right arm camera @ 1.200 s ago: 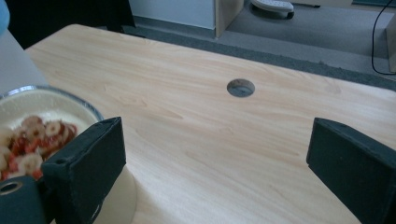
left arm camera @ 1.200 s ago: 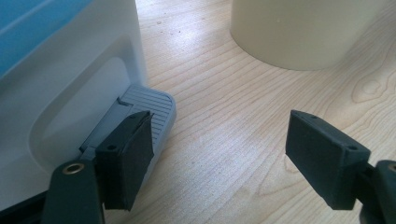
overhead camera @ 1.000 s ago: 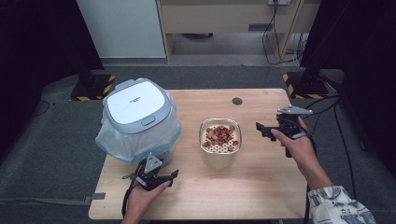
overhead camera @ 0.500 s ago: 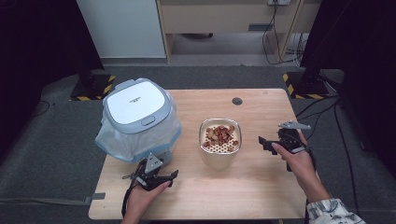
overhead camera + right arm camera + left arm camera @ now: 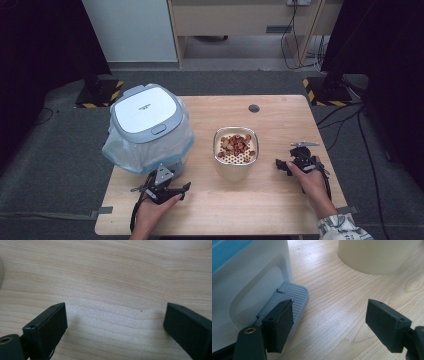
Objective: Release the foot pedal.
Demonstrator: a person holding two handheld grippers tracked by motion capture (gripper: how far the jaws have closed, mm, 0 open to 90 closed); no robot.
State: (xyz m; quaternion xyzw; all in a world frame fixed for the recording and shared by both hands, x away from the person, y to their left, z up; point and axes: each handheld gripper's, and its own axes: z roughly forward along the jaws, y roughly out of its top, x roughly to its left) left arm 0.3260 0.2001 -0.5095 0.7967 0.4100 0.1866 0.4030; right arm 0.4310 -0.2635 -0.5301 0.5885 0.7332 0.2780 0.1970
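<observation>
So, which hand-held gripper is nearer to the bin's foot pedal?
Left. The left hand-held gripper sits right at the foot pedal; the right hand-held gripper is beyond the metal container.

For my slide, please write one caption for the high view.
Both open grippers, left and right, rest on the table beside a bin and a cup.

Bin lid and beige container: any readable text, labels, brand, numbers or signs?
Bin lid: one small dark mark, probably a logo, too small and blurred to read.
Beige container: no text visible.
Table: no text visible.
Yellow-black hazard stripes on the floor: a pattern, no words.
</observation>
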